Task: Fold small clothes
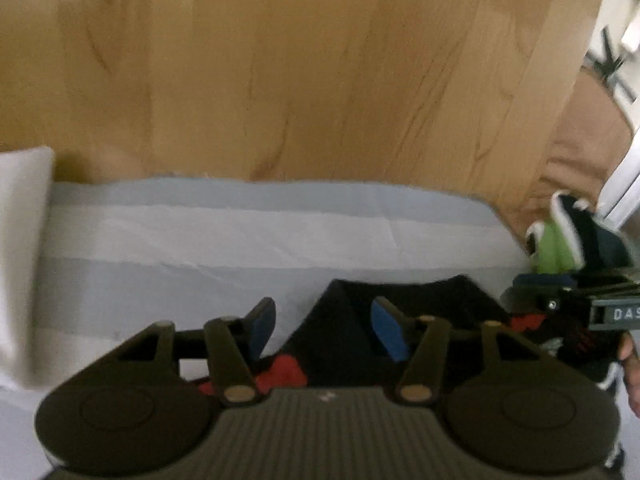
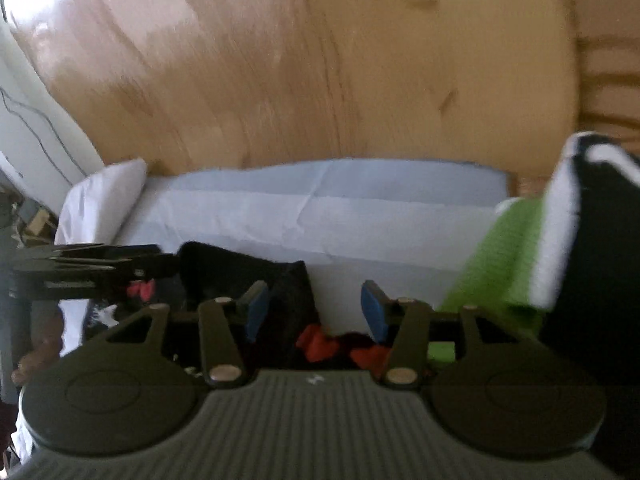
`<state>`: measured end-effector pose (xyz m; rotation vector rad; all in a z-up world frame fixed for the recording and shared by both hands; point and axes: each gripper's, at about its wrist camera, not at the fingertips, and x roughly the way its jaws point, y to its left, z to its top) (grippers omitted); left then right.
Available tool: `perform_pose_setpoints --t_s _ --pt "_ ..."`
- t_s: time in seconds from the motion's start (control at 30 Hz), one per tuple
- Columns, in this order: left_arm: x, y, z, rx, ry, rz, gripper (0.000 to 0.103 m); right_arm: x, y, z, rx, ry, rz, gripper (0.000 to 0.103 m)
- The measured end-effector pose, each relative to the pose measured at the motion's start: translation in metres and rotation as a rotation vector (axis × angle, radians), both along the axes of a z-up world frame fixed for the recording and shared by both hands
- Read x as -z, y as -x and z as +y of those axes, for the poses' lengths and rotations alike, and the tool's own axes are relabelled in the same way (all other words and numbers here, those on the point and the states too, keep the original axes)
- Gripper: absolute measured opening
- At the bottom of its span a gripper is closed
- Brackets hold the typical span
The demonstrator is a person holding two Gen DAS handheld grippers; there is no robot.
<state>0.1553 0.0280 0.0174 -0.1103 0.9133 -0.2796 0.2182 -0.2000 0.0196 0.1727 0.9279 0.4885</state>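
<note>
A broad wooden headboard point(image 1: 280, 72) filled the far side of both views, blurred by motion. Below it ran the bed sheet point(image 1: 240, 232), striped in pale blue and white, with a white pillow point(image 1: 24, 240) at the far left.

On the sheet, near the cameras, lay the black garment point(image 1: 400, 304) with red patches, bunched rather than flat. In the right wrist view it sat low and left of centre, a dark fold rising between the two tools. To the right was a second piece, the green, white and dark garment point(image 2: 520, 248), looming large at the right edge of that view and touching the right tool's frame.

The left gripper point(image 1: 320, 328) hovered just over the black garment's left edge, blue pads spread wide, nothing between them. The right gripper point(image 2: 316, 308) was spread wide too, the black cloth and red patches showing through the gap; whether its pads touched fabric, I could not tell. A bare hand point(image 1: 632, 360) showed at the right edge behind it.
</note>
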Motion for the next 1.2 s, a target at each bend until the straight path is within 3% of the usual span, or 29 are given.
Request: perform_pose_setpoints --t_s 0.1,0.13,0.2,0.27,0.37,0.53,0.7,0.83,0.87,1.03,1.07,1.13,1.2 --pt "0.011 0.000 -0.008 0.031 -0.025 -0.024 0.021 0.008 -0.002 0.010 -0.067 -0.007 0.026 0.056" --pt "0.012 0.001 -0.009 0.042 -0.027 -0.022 0.015 0.010 0.001 0.014 -0.099 0.009 0.012 0.047" --pt "0.009 0.006 -0.008 0.035 -0.015 -0.038 0.014 0.011 0.009 0.022 -0.119 0.080 -0.034 0.014" --pt "-0.003 0.018 -0.004 0.034 0.006 -0.077 0.013 0.001 0.021 0.019 -0.099 0.070 -0.075 0.012" --pt "-0.035 0.046 -0.001 0.053 0.036 -0.165 0.013 -0.029 0.052 0.011 -0.086 0.049 -0.167 0.012" --pt "-0.087 0.131 0.006 0.115 0.070 -0.329 0.013 -0.088 0.132 0.006 -0.144 0.046 -0.340 0.012" --pt "-0.097 0.237 0.010 0.220 0.095 -0.439 0.013 -0.105 0.245 -0.004 -0.210 0.122 -0.499 0.012" --pt "-0.062 0.310 0.015 0.271 0.110 -0.406 0.014 -0.076 0.325 -0.017 -0.242 0.175 -0.557 0.012" --pt "-0.051 0.326 0.014 0.268 0.101 -0.375 0.019 -0.064 0.343 -0.020 -0.241 0.172 -0.548 0.012" --pt "0.013 0.352 0.007 0.187 0.060 -0.188 0.034 0.014 0.382 -0.023 -0.161 0.137 -0.371 0.025" --pt "0.014 0.358 0.010 0.177 0.076 -0.200 0.035 0.012 0.394 -0.022 -0.142 0.123 -0.405 0.034" --pt "0.005 0.368 0.022 0.182 0.104 -0.198 0.043 0.004 0.399 -0.031 -0.155 0.100 -0.368 0.047" --pt "-0.009 0.380 0.038 0.183 0.140 -0.226 0.047 -0.011 0.408 -0.047 -0.163 0.027 -0.386 0.047"
